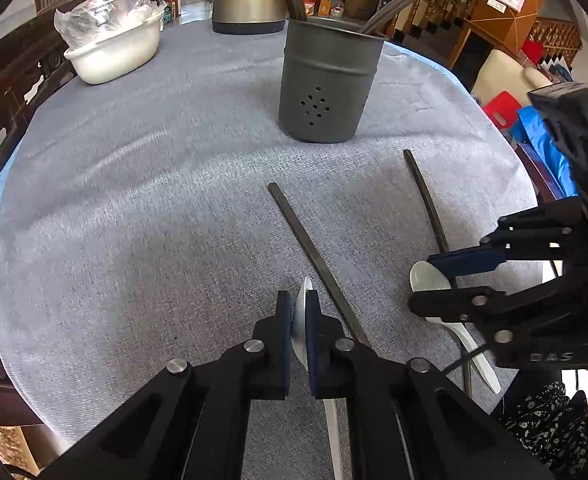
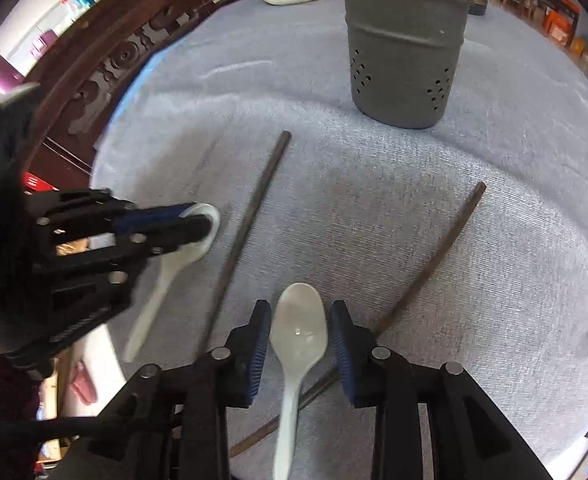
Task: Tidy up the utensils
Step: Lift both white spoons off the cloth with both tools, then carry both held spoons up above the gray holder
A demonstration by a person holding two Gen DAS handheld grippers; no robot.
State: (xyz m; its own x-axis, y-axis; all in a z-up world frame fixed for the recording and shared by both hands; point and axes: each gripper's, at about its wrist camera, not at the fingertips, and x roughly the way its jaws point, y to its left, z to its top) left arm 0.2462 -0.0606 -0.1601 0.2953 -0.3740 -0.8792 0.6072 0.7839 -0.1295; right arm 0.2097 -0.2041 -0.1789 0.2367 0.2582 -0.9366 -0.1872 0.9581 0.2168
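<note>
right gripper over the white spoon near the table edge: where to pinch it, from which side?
Pinch the spoon across its bowl, coming from above. It lies flat, bowl up, on the cloth, and the right gripper already straddles the bowl with open jaws. Its thin handle crosses a chopstick, so gripping there is probably harder.

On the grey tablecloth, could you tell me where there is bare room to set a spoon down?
Bare cloth lies between the white basin and the utensil holder. Near the grippers it is crowded with chopsticks and spoons.
</note>
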